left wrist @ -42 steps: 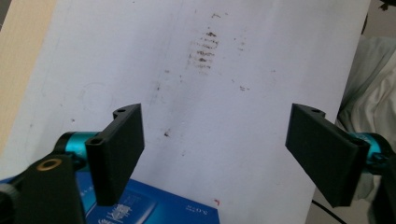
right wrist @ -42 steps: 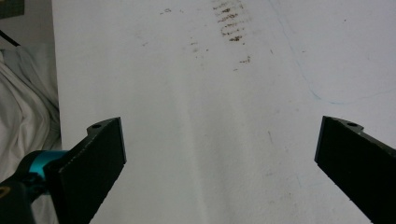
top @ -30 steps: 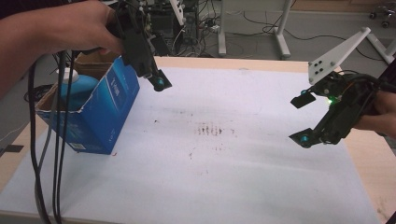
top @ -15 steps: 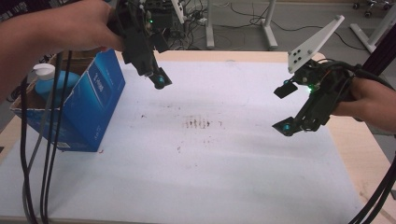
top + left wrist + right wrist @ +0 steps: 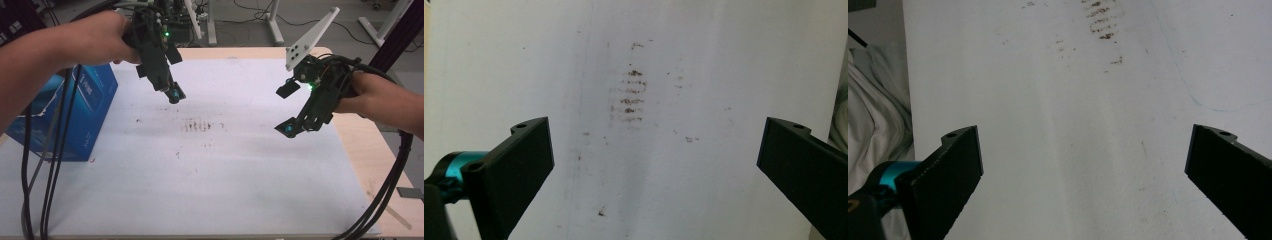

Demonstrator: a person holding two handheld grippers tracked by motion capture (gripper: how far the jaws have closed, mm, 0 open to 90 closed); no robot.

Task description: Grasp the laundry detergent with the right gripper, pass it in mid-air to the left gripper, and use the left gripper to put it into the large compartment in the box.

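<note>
At nine o'clock on the counter [image 5: 250, 200] the blue box [image 5: 75, 120] is standing; the left hand-held gripper [image 5: 172, 92], jaws wide, is hovering nearer it; the right hand-held gripper [image 5: 289, 110], likewise wide and empty, is hanging well apart at three o'clock.

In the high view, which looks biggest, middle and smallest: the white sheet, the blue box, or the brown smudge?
1. White sheet, biggest.
2. Blue box, partly hidden by an arm.
3. Brown smudge, smallest.

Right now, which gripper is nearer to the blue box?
The left gripper. It hangs just right of the blue box, jaws open. The right gripper is far across the white mat.
</note>
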